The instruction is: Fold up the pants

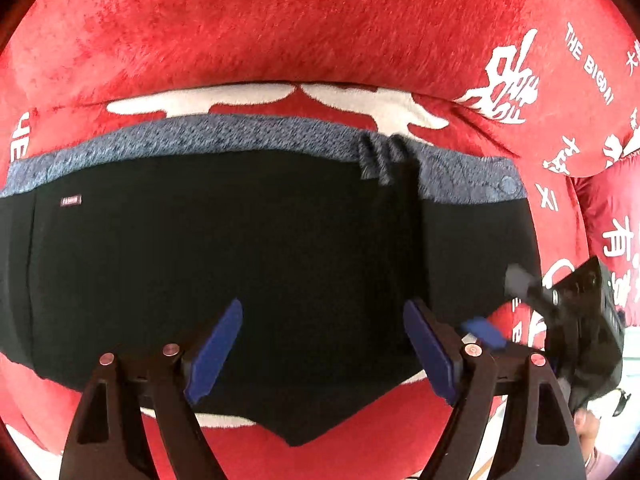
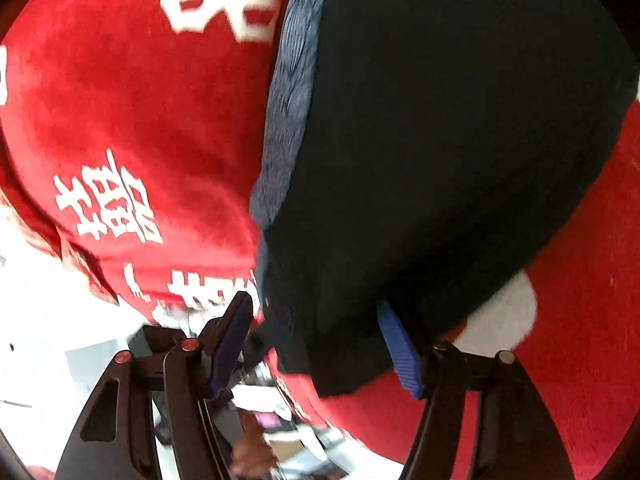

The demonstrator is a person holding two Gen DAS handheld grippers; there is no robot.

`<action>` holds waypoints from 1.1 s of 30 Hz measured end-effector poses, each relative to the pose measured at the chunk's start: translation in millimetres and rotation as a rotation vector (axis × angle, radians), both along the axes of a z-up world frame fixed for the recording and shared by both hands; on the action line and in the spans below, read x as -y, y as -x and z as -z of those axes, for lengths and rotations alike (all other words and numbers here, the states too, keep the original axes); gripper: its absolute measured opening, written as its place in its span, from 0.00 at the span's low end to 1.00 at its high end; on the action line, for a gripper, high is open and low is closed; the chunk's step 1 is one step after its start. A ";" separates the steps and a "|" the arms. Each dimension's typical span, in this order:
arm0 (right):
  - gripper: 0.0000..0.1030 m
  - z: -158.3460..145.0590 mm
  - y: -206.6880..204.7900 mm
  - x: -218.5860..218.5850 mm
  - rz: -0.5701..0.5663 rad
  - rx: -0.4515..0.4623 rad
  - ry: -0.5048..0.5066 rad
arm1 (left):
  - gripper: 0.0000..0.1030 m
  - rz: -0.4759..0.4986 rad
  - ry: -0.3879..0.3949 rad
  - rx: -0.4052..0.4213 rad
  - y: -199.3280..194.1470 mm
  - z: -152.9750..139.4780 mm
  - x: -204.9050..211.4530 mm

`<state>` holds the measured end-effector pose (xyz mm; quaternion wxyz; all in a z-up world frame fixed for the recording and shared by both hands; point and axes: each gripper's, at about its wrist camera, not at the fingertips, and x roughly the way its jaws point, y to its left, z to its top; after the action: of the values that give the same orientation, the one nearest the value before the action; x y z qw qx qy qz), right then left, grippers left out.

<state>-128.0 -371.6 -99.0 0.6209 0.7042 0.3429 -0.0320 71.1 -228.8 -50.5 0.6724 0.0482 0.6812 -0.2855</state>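
Note:
Black pants (image 1: 240,260) with a blue-grey waistband (image 1: 248,134) lie folded flat on a red plush blanket (image 1: 280,32). My left gripper (image 1: 324,312) hovers over their near half, its blue pads (image 1: 216,352) wide apart with nothing between them. My right gripper (image 1: 496,300) sits at the pants' right edge. In the right wrist view the pants (image 2: 440,140) fill the upper right, and their near corner lies between the fingers of the right gripper (image 2: 314,308). The jaws stand wide there and the pads (image 2: 400,352) do not pinch the cloth.
The red blanket (image 2: 140,100) carries white printed characters and drops off at its edge on the left of the right wrist view. Beyond that edge are a white floor (image 2: 48,320) and blurred clutter. A person's hand (image 2: 248,452) shows below the right gripper.

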 end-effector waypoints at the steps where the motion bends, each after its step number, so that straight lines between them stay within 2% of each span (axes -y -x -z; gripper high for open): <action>1: 0.67 2.6 -1.7 0.1 0.017 -0.006 0.000 | 0.81 -0.004 -0.001 -0.004 1.0 0.9 -1.7; 2: 0.60 7.3 -3.2 -0.2 0.036 -0.019 -0.010 | 0.81 -0.009 -0.005 -0.006 1.9 1.7 -3.2; 3: 0.31 10.7 -5.1 -0.1 0.050 -0.036 -0.022 | 0.81 -0.013 -0.009 -0.008 2.8 1.6 -5.0; 4: 0.13 12.4 -7.5 1.1 0.050 -0.064 -0.028 | 0.81 -0.019 -0.014 -0.008 3.6 0.3 -7.0; 5: 0.13 11.5 -10.1 1.7 0.045 -0.081 -0.025 | 0.81 -0.024 -0.014 -0.005 4.6 -2.7 -9.7; 7: 0.13 -5.6 -13.2 2.8 0.034 -0.032 0.026 | 0.81 -0.031 -0.006 0.012 5.2 -10.7 -14.5; 8: 0.12 -18.6 -16.1 0.6 0.000 -0.007 0.063 | 0.81 -0.031 -0.005 0.024 5.3 -13.8 -16.7; 10: 0.12 -29.0 -19.1 -7.4 -0.053 -0.014 0.107 | 0.81 -0.030 -0.007 0.046 4.9 -17.2 -20.6; 14: 0.13 2.7 -27.6 -23.9 -0.105 -0.153 0.137 | 0.81 -0.050 -0.050 0.045 0.5 -8.4 -17.4; 15: 0.14 10.2 -27.8 -23.7 -0.094 -0.147 0.128 | 0.81 -0.057 -0.053 0.047 -0.8 -8.4 -14.6; 16: 0.17 10.0 -27.6 -21.5 -0.085 -0.139 0.107 | 0.81 -0.057 -0.053 0.059 -1.4 -10.6 -11.2; 18: 0.34 -3.7 -32.6 -18.6 -0.180 -0.153 0.115 | 0.81 -0.035 -0.046 0.093 -1.3 -16.1 -3.5; 20: 0.36 -24.9 -33.7 -16.6 -0.278 -0.132 0.155 | 0.81 0.007 -0.050 0.119 -1.1 -21.0 10.6; 21: 0.36 -45.3 -32.1 -11.3 -0.331 -0.088 0.201 | 0.81 0.021 -0.048 0.128 -0.7 -23.3 17.8; 23: 0.36 -74.3 -27.5 2.0 -0.360 -0.045 0.290 | 0.81 0.039 -0.039 0.146 -0.7 -28.7 30.7; 24: 0.36 -92.3 -26.1 18.6 -0.354 -0.050 0.379 | 0.81 0.047 -0.029 0.154 -1.0 -31.5 38.9; 26: 0.33 -110.0 -28.3 48.0 -0.317 -0.097 0.511 | 0.81 0.060 -0.004 0.164 -2.3 -35.6 59.9; 27: 0.28 -113.2 -31.9 67.9 -0.292 -0.145 0.570 | 0.81 0.069 0.010 0.165 -3.0 -35.9 71.6; 29: 0.17 -109.6 -40.0 95.8 -0.256 -0.187 0.597 | 0.81 0.094 0.030 0.169 -3.6 -31.8 94.1; 31: 0.17 -97.2 -53.4 119.1 -0.245 -0.212 0.610 | 0.81 0.120 0.009 0.195 -4.1 -20.9 114.2; 33: 0.17 -77.2 -75.5 123.9 -0.308 -0.231 0.618 | 0.81 0.138 -0.045 0.211 -4.1 -5.7 124.3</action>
<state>-52.4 -495.4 -21.7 0.7590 0.4152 0.4870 -0.1197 75.2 -353.1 -44.8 0.7180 0.1398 0.6079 -0.3089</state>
